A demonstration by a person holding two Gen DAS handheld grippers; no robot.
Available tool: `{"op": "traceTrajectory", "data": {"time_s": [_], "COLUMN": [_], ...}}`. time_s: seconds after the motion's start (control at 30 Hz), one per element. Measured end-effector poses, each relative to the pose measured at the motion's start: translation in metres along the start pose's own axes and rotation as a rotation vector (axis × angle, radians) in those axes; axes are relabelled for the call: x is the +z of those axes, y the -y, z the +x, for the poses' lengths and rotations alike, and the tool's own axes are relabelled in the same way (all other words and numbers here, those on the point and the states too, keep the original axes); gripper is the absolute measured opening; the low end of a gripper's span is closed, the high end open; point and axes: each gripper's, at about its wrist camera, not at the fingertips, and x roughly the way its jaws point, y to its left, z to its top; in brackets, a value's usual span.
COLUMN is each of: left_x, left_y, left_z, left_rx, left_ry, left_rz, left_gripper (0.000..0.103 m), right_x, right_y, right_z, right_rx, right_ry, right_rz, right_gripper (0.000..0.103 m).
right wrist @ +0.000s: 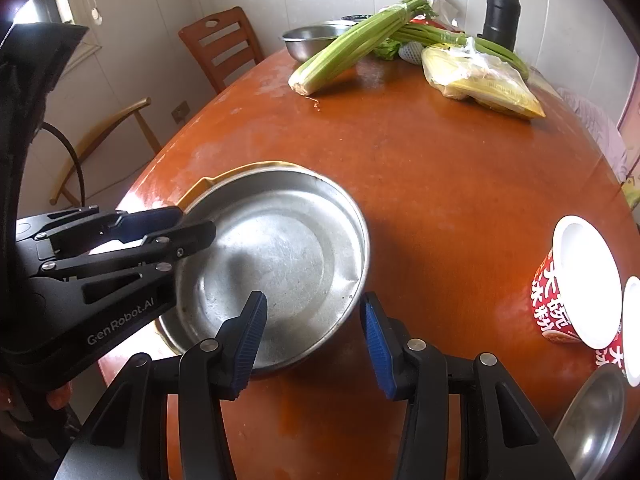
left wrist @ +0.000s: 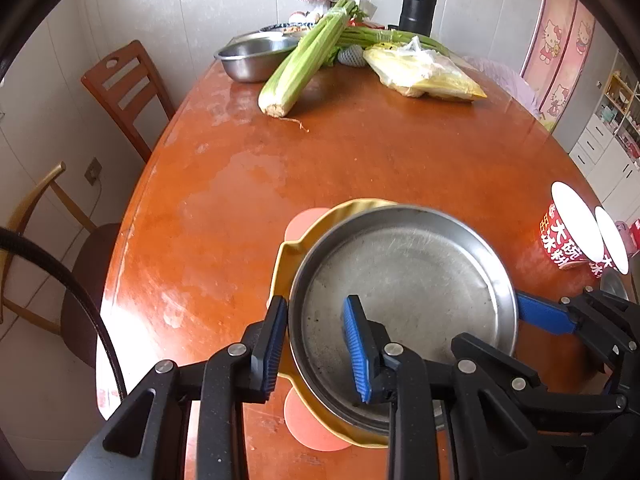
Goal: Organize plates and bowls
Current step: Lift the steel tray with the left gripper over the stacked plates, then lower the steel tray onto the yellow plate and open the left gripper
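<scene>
- Left wrist view: left tongs (left wrist: 318, 350) pinching near-left rim of steel pan (left wrist: 404, 296), one pad outside the wall, blue pad inside.
- Right tongs (right wrist: 314, 338) spread, straddling pan's near-right rim, pads not pressing; one pad over pan floor, other outside above surface (right wrist: 420, 184).
- Right wrist view: left tongs come in from the left, jaws on pan's left rim.
- Pan sits on yellow plate (left wrist: 316, 228); plate edge shows on the far and left sides.
- Pink discs (left wrist: 304, 220) stick out from under plate, far and near side.
- Stack is at near-left part of surface.
- Two red paper bowls (right wrist: 576, 292) with white insides, tilted, at right edge, well apart from pan.
- Steel bowl (right wrist: 592, 420) just below them, lower right corner.
- Far end: celery (left wrist: 304, 60) leaning on steel basin (left wrist: 252, 56), bagged corn (left wrist: 424, 70), black flask (left wrist: 418, 4) by wall.
- Wooden chair (left wrist: 124, 88) at far left, second chair (left wrist: 40, 216) nearer.
</scene>
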Motion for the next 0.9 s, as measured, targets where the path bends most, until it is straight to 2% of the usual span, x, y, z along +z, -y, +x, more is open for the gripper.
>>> {"op": "traceTrajectory", "data": {"time_s": [0.43, 0.6, 0.67, 0.73, 0.9], "left_x": [0.001, 0.0, -0.002, -0.005, -0.017], "left_y": [-0.005, -0.015, -0.02, -0.026, -0.041], "left_z": [-0.015, -0.033, -0.038, -0.039, -0.025], "left_rx": [-0.021, -0.014, -0.019, -0.026, -0.054], "left_ry": [0.023, 0.066, 0.08, 0.075, 0.017], "left_rz": [-0.011, -0.039, -0.056, -0.077, -0.152], "left_gripper": [0.034, 0.035, 0.042, 0.046, 0.047], "right_x": [0.002, 0.003, 0.003, 0.003, 0.001], "right_y": [0.004, 0.009, 0.012, 0.015, 0.023], "right_z": [-0.006, -0.014, -0.016, -0.018, -0.019], "right_rx": [-0.002, 0.001, 0.002, 0.004, 0.016], "right_ry": [0.015, 0.035, 0.039, 0.04, 0.03], "right_rz": [0.013, 0.028, 0.041, 0.049, 0.078], "right_gripper": [0.05, 0.052, 0.054, 0.055, 0.055]}}
